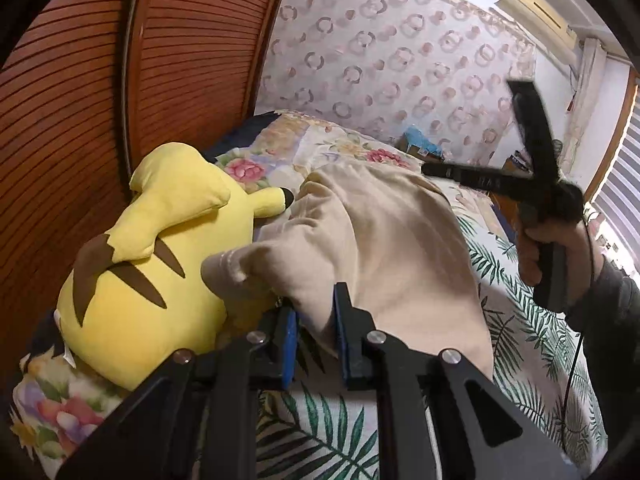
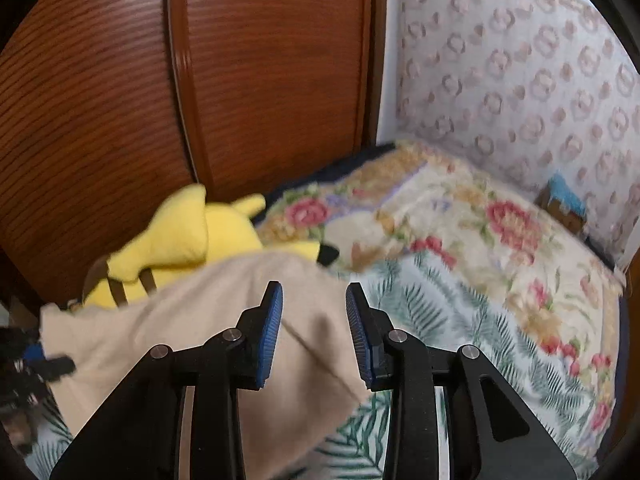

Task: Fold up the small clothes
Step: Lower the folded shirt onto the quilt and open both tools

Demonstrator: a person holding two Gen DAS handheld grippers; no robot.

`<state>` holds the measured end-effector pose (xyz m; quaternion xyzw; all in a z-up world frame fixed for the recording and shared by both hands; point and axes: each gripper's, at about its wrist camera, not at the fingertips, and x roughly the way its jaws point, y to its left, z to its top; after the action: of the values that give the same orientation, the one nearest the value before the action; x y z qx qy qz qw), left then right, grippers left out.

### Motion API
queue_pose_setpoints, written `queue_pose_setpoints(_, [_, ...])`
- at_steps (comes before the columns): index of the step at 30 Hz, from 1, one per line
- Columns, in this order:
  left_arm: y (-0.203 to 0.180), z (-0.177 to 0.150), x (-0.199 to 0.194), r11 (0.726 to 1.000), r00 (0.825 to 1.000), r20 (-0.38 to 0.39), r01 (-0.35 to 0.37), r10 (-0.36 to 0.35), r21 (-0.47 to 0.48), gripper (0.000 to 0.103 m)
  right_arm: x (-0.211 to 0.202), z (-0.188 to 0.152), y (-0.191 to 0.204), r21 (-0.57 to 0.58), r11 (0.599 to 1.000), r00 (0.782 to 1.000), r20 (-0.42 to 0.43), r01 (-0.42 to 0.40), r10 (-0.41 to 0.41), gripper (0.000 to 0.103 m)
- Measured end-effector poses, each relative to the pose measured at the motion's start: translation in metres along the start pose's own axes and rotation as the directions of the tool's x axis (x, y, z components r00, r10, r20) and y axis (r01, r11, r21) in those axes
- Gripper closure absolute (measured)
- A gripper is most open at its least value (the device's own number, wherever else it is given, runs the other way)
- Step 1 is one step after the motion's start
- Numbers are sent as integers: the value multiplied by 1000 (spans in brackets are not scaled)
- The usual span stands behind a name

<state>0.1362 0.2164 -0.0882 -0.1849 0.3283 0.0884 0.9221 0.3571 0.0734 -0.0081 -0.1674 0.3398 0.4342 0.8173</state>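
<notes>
Left claw [image 1: 316, 332] grips a beige garment [image 1: 384, 240] on the bed [image 1: 532, 320]; right claw [image 2: 314, 332] hangs open, empty, above it.

garment [image 1: 384, 240] on bed [image 1: 532, 320] — plush toy [image 1: 160, 264] left, wardrobe [image 1: 192, 60] behind

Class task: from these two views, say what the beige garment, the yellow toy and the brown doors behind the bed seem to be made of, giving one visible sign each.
Beige garment: probably soft matte knit cotton or fleece; it drapes in rounded folds without shine.
Yellow toy: plush fabric over stuffing; puffy shape, sewn seams, brown fabric stripes.
Brown doors: likely varnished wood, possibly laminate; reddish slats with a slight sheen.
</notes>
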Motion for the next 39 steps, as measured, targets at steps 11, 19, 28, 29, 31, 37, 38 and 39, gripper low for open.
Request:
queue_pose_setpoints(11, [-12, -3, -29, 996, 998, 43, -46, 43, 78, 89, 17, -29, -27, 121, 987, 992, -78, 106, -97, 71])
queue_pose_setpoints(19, [-36, -8, -60, 989, 995, 97, -44, 30, 142, 89, -60, -50, -3, 101, 990, 995, 0, 97, -98, 70])
queue_pose_setpoints(28, [-74, -20, -84, 976, 995, 101, 0, -22, 217, 85, -160, -113, 23, 143, 983, 989, 77, 111, -123, 66])
queue_pose_setpoints(29, [-79, -22, -85, 975, 995, 97, 6, -28, 223, 85, -171, -121, 25, 153, 981, 988, 84, 117, -131, 64])
queue_pose_setpoints(31, [-90, -26, -89, 971, 995, 91, 17, -40, 239, 84, -196, -140, 29, 179, 975, 983, 101, 131, -150, 59])
queue_pose_setpoints(37, [-126, -43, -98, 955, 995, 86, 27, -55, 295, 83, -251, -182, 35, 236, 952, 965, 126, 194, -228, 41])
queue_pose_setpoints(38, [-134, -45, -100, 952, 995, 81, 37, -64, 303, 83, -258, -187, 35, 245, 948, 962, 129, 202, -239, 38])
queue_pose_setpoints(39, [-139, -47, -101, 950, 994, 78, 48, -76, 308, 83, -266, -192, 36, 254, 944, 959, 131, 212, -251, 36])
